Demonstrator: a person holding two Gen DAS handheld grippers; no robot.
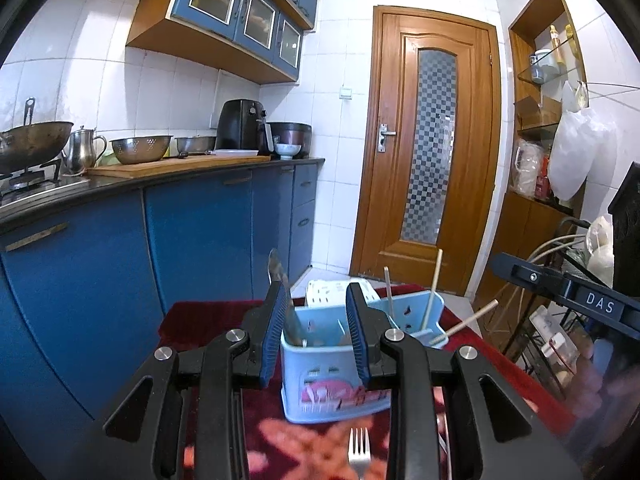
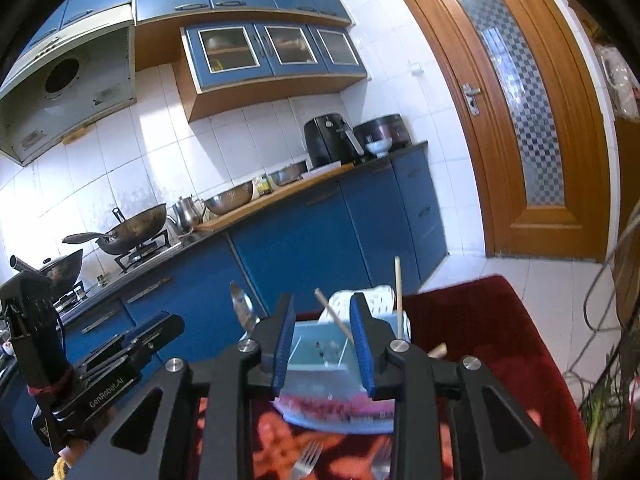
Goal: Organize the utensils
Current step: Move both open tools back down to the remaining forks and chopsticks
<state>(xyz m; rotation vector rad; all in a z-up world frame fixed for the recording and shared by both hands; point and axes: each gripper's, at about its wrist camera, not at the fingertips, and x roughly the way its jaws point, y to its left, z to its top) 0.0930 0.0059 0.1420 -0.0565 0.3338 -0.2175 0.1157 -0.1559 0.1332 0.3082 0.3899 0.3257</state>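
Observation:
A light blue utensil holder stands on a red patterned cloth. It holds a metal knife in its left part and several wooden chopsticks in its right part. A fork lies on the cloth in front of it. My left gripper is open and empty, just above the holder. In the right wrist view my right gripper is open and empty over the holder, with a chopstick between its fingers but not touching. A fork lies below.
Blue kitchen cabinets with a worktop of bowls, a kettle and an air fryer run along the left. A wooden door is behind. A wire rack with bags stands to the right. The left gripper's body shows at the left of the right wrist view.

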